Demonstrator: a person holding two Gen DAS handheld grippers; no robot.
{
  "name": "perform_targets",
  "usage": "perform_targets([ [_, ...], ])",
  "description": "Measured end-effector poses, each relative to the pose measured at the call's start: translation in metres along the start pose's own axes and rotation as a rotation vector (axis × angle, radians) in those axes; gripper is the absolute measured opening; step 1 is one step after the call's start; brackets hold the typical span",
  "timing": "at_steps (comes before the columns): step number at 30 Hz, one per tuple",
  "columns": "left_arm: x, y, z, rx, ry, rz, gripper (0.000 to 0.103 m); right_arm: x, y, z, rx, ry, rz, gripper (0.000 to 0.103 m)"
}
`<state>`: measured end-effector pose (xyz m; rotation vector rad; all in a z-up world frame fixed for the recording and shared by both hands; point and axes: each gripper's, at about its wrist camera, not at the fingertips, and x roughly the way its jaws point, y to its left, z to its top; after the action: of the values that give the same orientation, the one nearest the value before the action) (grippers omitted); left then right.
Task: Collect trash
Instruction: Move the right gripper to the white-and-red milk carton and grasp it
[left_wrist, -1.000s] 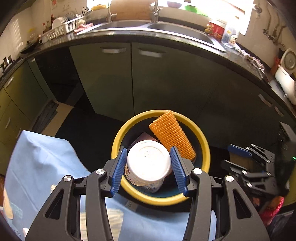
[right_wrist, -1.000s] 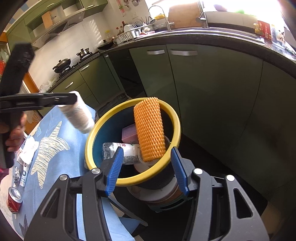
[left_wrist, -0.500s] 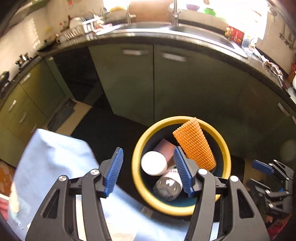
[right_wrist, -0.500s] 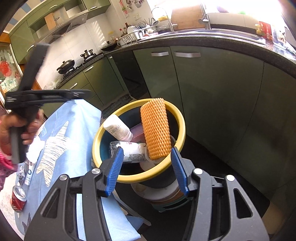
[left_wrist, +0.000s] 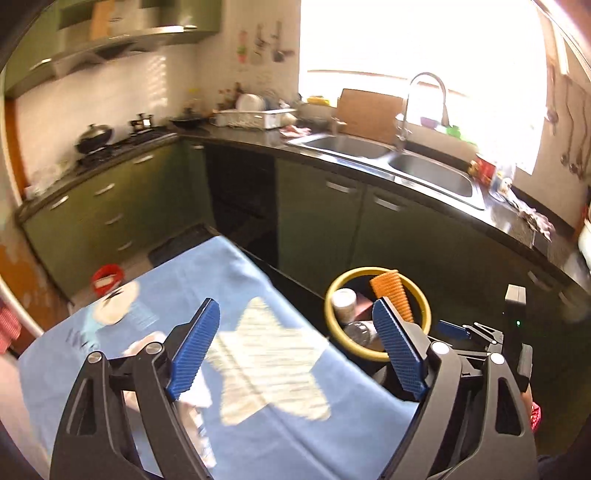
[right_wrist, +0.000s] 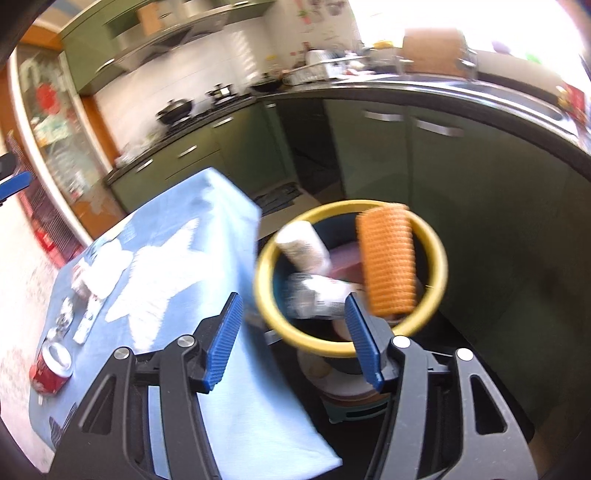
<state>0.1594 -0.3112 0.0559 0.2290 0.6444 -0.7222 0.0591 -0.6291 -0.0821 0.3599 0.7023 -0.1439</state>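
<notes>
- Left wrist view: left gripper (left_wrist: 295, 349) spread wide, empty, over blue tablecloth (left_wrist: 155, 295).
- Right gripper (right_wrist: 291, 341) spread, empty.
- Yellow-rimmed bin (right_wrist: 439, 266) beside table holds white cup (right_wrist: 303, 247), orange mesh sleeve (right_wrist: 388, 266).
- Red can (right_wrist: 50, 367) on cloth; labels blurred, unreadable.

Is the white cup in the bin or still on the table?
In: the white cup lies tipped inside the yellow-rimmed bin, leaning by the rim, beside the orange mesh sleeve.

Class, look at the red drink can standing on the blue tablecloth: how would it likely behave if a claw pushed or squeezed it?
The red can stands upright with its top opened, so it is probably near empty and light. A sideways push may well tip it, and its round body would then roll across the blue tablecloth. Thin metal walls would likely dent under a hard squeeze.
</notes>
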Motion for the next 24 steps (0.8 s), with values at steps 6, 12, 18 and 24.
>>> perform_targets([
  [6, -0.079, 0.06, -0.06, -0.14, -0.051, 0.113, 0.091, 0.009, 0.064, -0.002, -0.131, 0.044, 0.087, 0.055],
  [12, -0.141, 0.113, -0.122, -0.246, -0.109, 0.268, 0.096, 0.02, 0.135, -0.014, -0.273, 0.123, 0.199, 0.055],
  [18, -0.176, 0.156, -0.183, -0.335, -0.101, 0.368, 0.097, 0.032, 0.202, -0.022, -0.397, 0.182, 0.28, 0.055],
  [24, -0.179, 0.18, -0.226, -0.398, -0.062, 0.417, 0.097, 0.055, 0.272, -0.006, -0.529, 0.195, 0.358, 0.055],
])
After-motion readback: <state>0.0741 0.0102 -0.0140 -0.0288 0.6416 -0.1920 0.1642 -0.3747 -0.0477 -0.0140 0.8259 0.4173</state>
